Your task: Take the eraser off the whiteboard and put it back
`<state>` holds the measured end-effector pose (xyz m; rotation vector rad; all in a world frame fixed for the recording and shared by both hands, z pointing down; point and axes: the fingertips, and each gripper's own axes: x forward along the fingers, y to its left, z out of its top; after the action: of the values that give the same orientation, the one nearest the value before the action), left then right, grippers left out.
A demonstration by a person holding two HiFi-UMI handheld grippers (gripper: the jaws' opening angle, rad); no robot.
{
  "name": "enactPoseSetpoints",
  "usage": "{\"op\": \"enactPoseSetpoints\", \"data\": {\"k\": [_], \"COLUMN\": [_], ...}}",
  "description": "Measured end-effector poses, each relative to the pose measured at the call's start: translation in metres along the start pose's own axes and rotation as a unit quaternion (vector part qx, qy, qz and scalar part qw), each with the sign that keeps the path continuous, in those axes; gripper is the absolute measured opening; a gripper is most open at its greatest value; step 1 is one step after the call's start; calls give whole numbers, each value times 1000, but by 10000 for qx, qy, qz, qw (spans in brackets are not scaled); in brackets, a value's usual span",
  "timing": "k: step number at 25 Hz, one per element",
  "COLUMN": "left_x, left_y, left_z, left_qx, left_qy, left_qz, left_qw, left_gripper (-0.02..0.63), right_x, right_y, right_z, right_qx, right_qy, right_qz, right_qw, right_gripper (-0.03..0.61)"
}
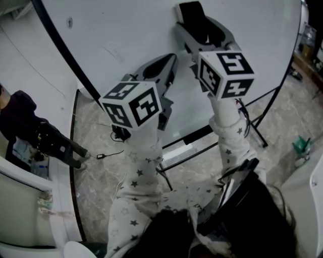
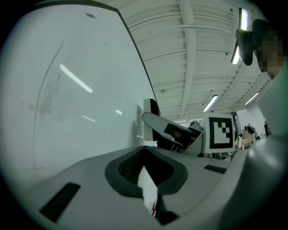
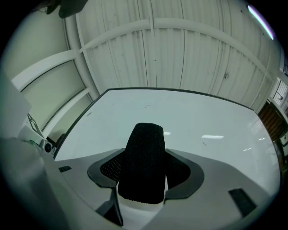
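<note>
The whiteboard (image 1: pixel 126 30) fills the top of the head view. My right gripper (image 1: pixel 199 25) is raised against it, shut on the black eraser (image 1: pixel 193 14), whose top stands out past the fingertips. In the right gripper view the textured black eraser (image 3: pixel 143 161) sits upright between the dark pads, with the whiteboard (image 3: pixel 189 117) behind it. My left gripper (image 1: pixel 164 65) hangs lower left beside the board, jaws together and holding nothing. In the left gripper view only a thin white slip (image 2: pixel 148 193) shows at its jaw seam, and the right gripper with the eraser (image 2: pixel 154 108) is seen ahead.
A person in dark clothes (image 1: pixel 20 121) stands at the left by a white wall. The board's black stand legs (image 1: pixel 257 126) cross the marble floor below it. A cable (image 1: pixel 108 153) lies on the floor. A green object (image 1: pixel 302 146) sits at the right.
</note>
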<state>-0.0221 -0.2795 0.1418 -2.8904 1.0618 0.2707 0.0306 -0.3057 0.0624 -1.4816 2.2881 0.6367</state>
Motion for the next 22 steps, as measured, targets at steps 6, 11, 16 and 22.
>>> {"op": "enactPoseSetpoints", "data": {"k": [6,11,16,22], "left_x": [1,0,3,3], "left_y": [1,-6,-9,-14], "left_z": [-1,2,-2,-4], "left_qx": [-70,-71,-65,-109], "left_qy": [-59,-136,14,113], "left_qz": [-87,-187,-279,-478], "left_qw": [9999,9997,9996,9987], "left_gripper": [2,2,2,2], "right_x": [-9,-25,-32,-35], "right_y": [0,1,5,7], "right_z": [-5,-5,-6,-2], "right_qx": [200,344,422,479], "right_qy": [-18,43,132,193], "right_qz": [106,156,241,261], "right_qw": [9997,9993,9987,9983], "right_gripper": [264,265,265,265]}}
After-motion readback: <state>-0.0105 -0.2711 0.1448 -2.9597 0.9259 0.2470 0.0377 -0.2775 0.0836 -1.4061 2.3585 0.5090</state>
